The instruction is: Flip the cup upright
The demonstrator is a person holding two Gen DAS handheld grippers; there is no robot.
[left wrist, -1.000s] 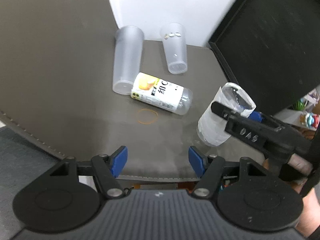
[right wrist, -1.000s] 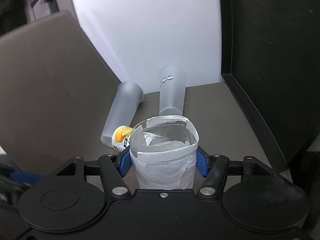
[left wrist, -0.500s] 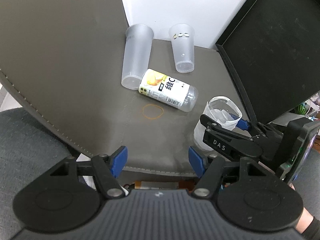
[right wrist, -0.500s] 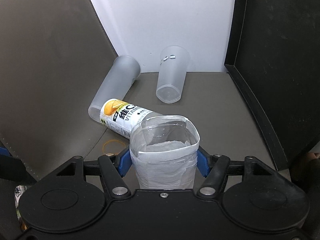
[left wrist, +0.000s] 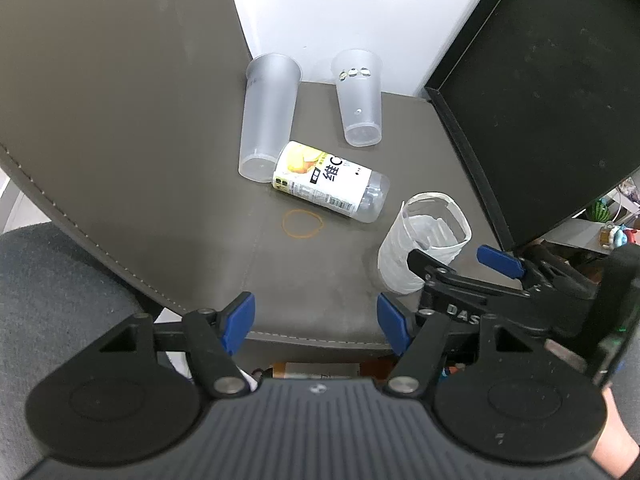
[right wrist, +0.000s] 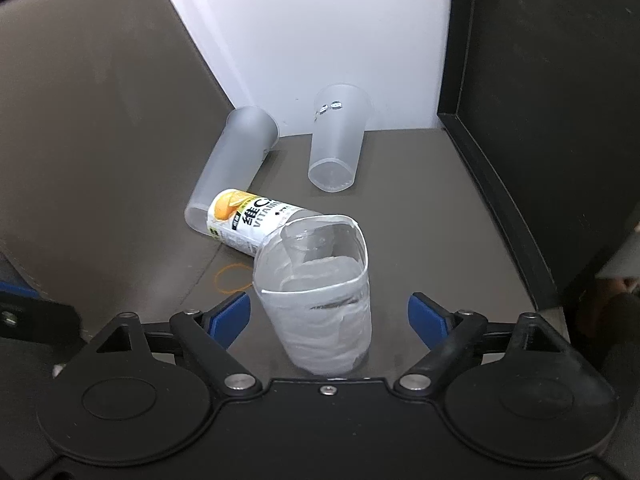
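Note:
A clear cup wrapped in white tape (right wrist: 320, 296) stands upright, mouth up, on the dark grey table mat (right wrist: 420, 208) near the front edge. My right gripper (right wrist: 330, 316) is open, its blue pads apart on either side of the cup and not touching it. The left wrist view shows the same cup (left wrist: 420, 248) with the right gripper (left wrist: 456, 260) around it. My left gripper (left wrist: 316, 318) is open and empty, above the mat's front edge, left of the cup.
Two frosted plastic cups (left wrist: 268, 116) (left wrist: 360, 100) lie on their sides at the back. A vitamin drink bottle (left wrist: 332, 182) lies between them and the taped cup. A rubber band (left wrist: 302, 223) lies on the mat. A black panel (left wrist: 540, 92) stands at the right.
The right gripper has lowered the taped cup onto the mat and opened, letting go of it. The left gripper has drawn back and up.

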